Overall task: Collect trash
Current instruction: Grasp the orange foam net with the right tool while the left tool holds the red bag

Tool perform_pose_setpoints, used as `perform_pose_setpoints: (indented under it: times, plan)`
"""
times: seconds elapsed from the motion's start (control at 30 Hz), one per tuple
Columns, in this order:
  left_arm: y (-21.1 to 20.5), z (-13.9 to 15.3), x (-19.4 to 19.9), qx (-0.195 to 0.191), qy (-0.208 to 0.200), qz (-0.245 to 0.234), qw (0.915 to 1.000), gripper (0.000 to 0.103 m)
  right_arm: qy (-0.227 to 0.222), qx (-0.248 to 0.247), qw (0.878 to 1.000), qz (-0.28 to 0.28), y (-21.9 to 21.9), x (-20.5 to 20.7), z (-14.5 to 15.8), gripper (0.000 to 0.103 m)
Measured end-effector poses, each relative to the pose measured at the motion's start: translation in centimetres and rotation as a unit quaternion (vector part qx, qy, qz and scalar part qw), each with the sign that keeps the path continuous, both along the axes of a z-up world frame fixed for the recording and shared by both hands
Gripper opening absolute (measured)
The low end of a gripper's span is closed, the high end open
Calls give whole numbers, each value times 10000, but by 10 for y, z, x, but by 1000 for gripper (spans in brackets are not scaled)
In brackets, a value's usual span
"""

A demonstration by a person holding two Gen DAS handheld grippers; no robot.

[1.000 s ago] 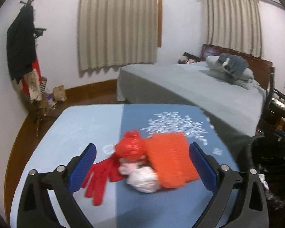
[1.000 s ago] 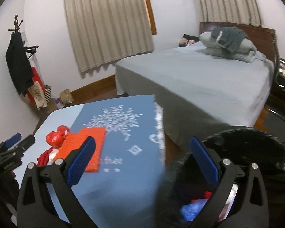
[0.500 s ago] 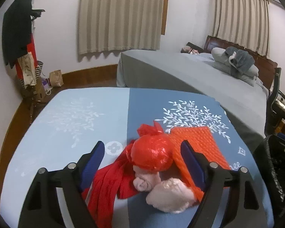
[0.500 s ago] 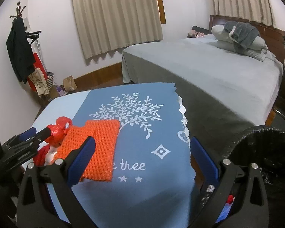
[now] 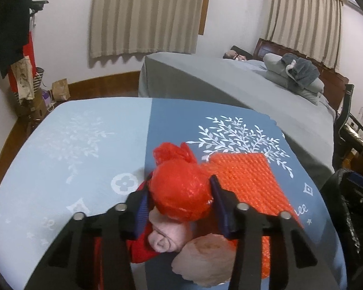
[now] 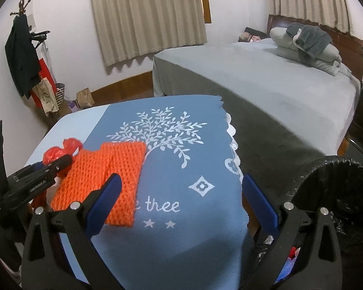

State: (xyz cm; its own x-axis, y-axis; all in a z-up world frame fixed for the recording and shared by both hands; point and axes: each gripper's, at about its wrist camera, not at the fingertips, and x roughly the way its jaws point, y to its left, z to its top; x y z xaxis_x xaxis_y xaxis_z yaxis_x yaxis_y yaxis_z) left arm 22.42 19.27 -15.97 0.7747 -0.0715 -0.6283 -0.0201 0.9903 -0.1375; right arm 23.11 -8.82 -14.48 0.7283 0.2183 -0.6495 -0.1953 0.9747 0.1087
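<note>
My left gripper (image 5: 180,194) is shut on a knotted red plastic bag (image 5: 179,193) on the blue tablecloth (image 5: 84,145). Just under the bag lie a pink wad (image 5: 164,236), a crumpled white tissue (image 5: 203,261) and a red cloth (image 5: 140,249). An orange knitted mat (image 5: 249,186) lies to the right of the bag. In the right wrist view the left gripper (image 6: 58,166) shows at the left with the red bag (image 6: 58,152) in it, next to the orange mat (image 6: 109,176). My right gripper (image 6: 179,198) is open and empty above the tablecloth's near right part.
A black-lined trash bin (image 6: 338,193) stands off the table's right edge, with trash inside; it also shows in the left wrist view (image 5: 351,212). A grey bed (image 6: 266,84) lies behind the table. A coat rack (image 6: 24,55) with bags stands at the far left wall.
My left gripper moved forward over the pile and closed on the red bag. My right gripper swung left from over the bin to over the table, still open.
</note>
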Motion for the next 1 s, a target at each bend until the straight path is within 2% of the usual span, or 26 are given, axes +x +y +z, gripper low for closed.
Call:
perform_pose_setpoints:
  times: [0.17,0.37,0.6,0.67,0.73,1.0]
  plan:
    - [3,11,-7,-67,-175,67,9998,41,24,10,10000,64,4,-1,-1,97]
    - [19,38,-27,-117,-515,250,9983,41,-34,66,9998,159,13,-2,2,97]
    - [32,38,-49,155,-463,428,9979,41,22,79,9990,445,42,-4,-4,96]
    - [35,35,-53,202,-426,479,9977,41,43,60,9985,540,52,-4,-6,83]
    - [37,33,-57,289,-409,527,9974,41,120,59,9978,646,60,-2,-8,77]
    - [49,30,-69,308,-410,650,9966,41,348,104,9948,951,93,2,-19,62]
